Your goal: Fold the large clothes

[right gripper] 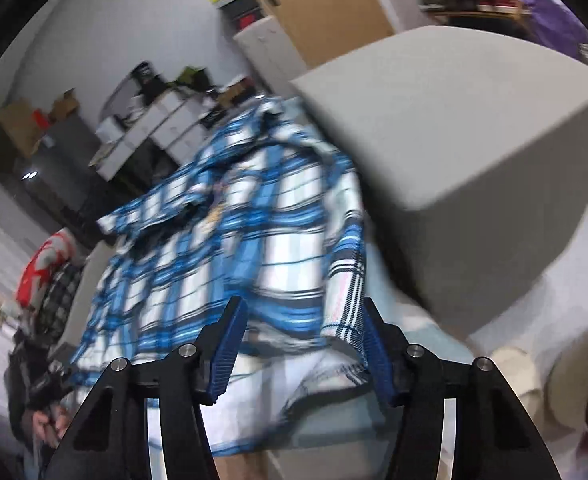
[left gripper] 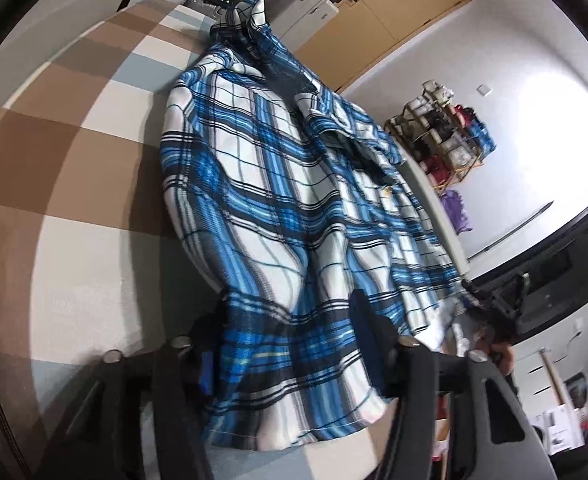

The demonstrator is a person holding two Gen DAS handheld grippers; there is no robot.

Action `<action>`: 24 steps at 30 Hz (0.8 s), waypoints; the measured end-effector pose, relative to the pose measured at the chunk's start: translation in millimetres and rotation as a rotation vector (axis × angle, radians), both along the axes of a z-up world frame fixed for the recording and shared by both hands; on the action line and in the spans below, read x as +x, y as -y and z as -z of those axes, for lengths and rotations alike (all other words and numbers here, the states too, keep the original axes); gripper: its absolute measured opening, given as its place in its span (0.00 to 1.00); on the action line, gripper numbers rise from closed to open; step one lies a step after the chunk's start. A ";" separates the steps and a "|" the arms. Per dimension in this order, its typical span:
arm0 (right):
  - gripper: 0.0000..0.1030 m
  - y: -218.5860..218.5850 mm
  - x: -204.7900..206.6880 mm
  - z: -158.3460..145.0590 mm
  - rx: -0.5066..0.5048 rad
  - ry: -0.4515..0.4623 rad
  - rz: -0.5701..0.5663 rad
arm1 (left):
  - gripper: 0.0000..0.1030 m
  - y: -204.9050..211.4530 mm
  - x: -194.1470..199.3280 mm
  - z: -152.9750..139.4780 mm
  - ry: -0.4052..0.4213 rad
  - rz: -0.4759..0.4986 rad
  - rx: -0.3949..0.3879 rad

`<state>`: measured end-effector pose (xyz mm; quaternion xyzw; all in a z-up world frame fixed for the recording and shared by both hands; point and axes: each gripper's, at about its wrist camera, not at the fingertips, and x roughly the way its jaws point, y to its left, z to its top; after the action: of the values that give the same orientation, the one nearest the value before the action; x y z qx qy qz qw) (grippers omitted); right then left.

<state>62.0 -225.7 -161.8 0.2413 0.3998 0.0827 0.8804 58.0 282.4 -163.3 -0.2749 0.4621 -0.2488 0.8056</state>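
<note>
The shirt [left gripper: 278, 184], blue and white plaid, lies spread along a checked brown, white and grey-blue cover [left gripper: 74, 152], its collar at the far end and its hem nearest both cameras. The near hem is lifted and bunched.

The left claw [left gripper: 294, 344] has hem cloth draped between its fingers, which stand apart; whether it truly pinches the shirt cannot be told. The right claw [right gripper: 300, 344] is spread wide, blue pads [right gripper: 230, 344] facing inward, the hem edge [right gripper: 342, 320] lying between them against the right pad.

A grey cushion [right gripper: 474, 128] sits just beside the shirt. Shelves [left gripper: 446, 136] with assorted items stand against the wall.
</note>
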 end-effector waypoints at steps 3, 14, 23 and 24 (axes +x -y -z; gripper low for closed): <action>0.55 -10.1 9.0 4.6 -0.004 -0.035 -0.015 | 0.57 2.0 7.0 -0.6 -0.033 0.001 -0.044; 0.55 -5.2 16.5 8.8 -0.025 -0.095 0.070 | 0.69 8.7 10.9 -1.5 -0.042 0.028 -0.047; 0.06 -9.6 23.1 10.6 0.060 -0.062 0.002 | 0.60 17.1 17.7 -3.2 -0.043 0.124 0.008; 0.05 -12.5 24.8 10.4 0.040 -0.070 0.008 | 0.47 17.3 19.1 -1.4 -0.049 0.124 0.008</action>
<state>86.8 -213.2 -172.2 0.2630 0.4276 0.0787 0.8613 77.1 265.2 -161.9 -0.2485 0.4986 -0.2894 0.7784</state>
